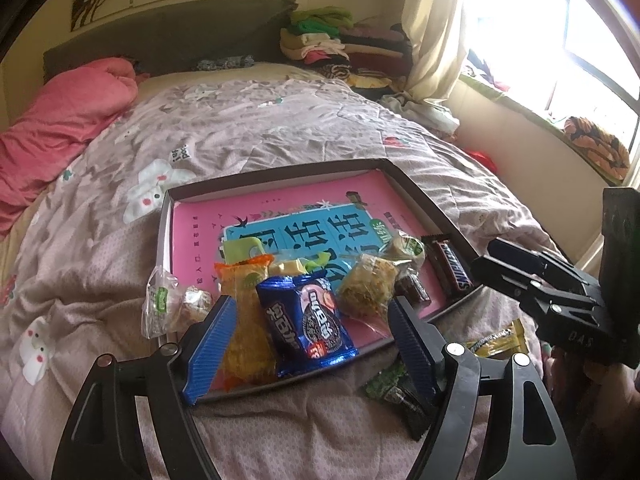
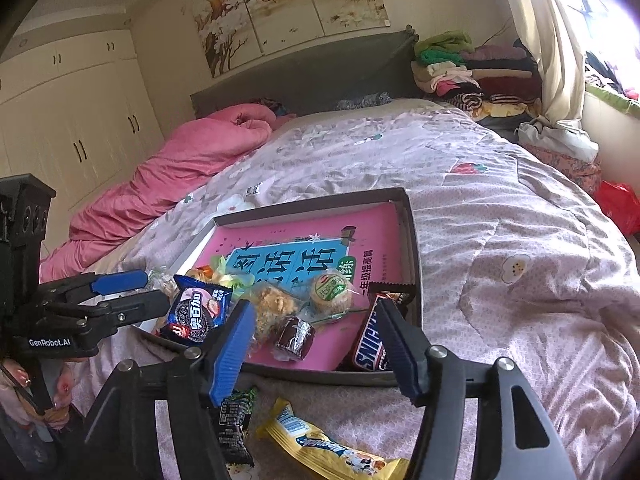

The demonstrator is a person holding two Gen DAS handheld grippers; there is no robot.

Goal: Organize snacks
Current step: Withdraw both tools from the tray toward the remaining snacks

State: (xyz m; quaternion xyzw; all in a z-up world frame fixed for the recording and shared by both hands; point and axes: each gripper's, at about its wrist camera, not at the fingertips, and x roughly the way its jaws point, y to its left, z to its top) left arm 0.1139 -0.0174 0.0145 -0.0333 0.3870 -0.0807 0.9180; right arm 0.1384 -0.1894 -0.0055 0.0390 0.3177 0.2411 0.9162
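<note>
Snacks are going into the tray (image 1: 404, 178) on the bed (image 1: 248, 132), so most of the pile sits at its near end, on the pink book (image 1: 280, 208) lining the bottom.

Left gripper (image 1: 308, 332): fingers wide apart, nothing gripped, straddling the Oreo pack (image 1: 306, 320) that lies across the tray's near rim. Orange pack (image 1: 246, 320) at 9 o'clock of it, touching. Clear-wrapped cake (image 1: 172, 306) hangs over the left rim at 9, half out. I'm low, tilted down toward the near edge.

Right gripper (image 2: 316, 340): fingers wide apart too, empty, above the near right corner. Snickers (image 2: 372, 340) sits there against the right wall, just inside my right finger. Brown roll (image 2: 294, 334) between my fingers, not touched.

Outside the tray, on the quilt at 6: yellow bar (image 2: 320, 444) and a dark green pack (image 2: 236, 420), probably next in. Whether the Oreo pack is fully settled, can't tell.
</note>
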